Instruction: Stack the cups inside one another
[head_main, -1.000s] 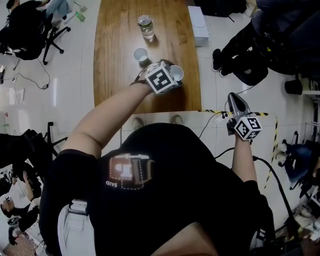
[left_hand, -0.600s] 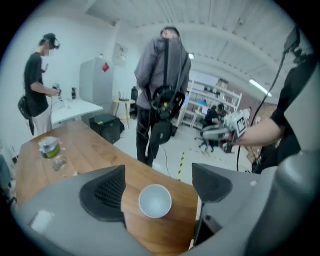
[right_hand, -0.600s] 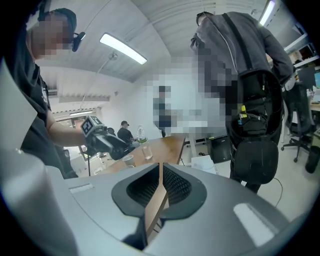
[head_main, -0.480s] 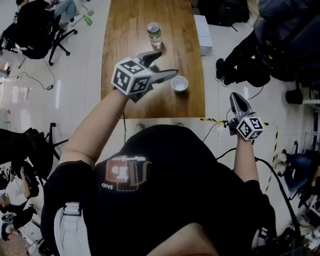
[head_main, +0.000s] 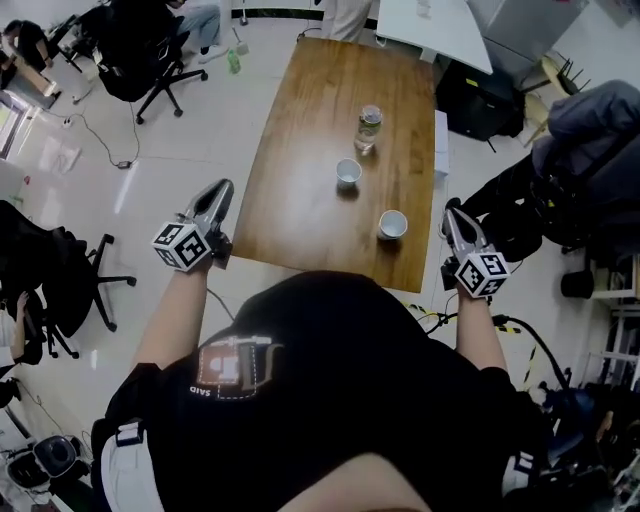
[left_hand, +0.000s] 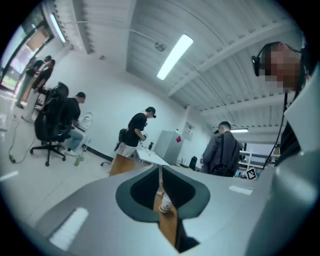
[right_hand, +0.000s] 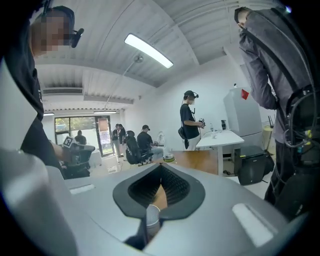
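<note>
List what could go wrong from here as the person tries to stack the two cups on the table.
1. The near cup sits near the right edge of the table, so a nudge from the right tool could push it off.
2. The bottle stands just behind the far cup; a reach there may tip it.
3. The left tool has just been closing its jaws with nothing between them; unless reopened, it may knock a cup over.
</note>
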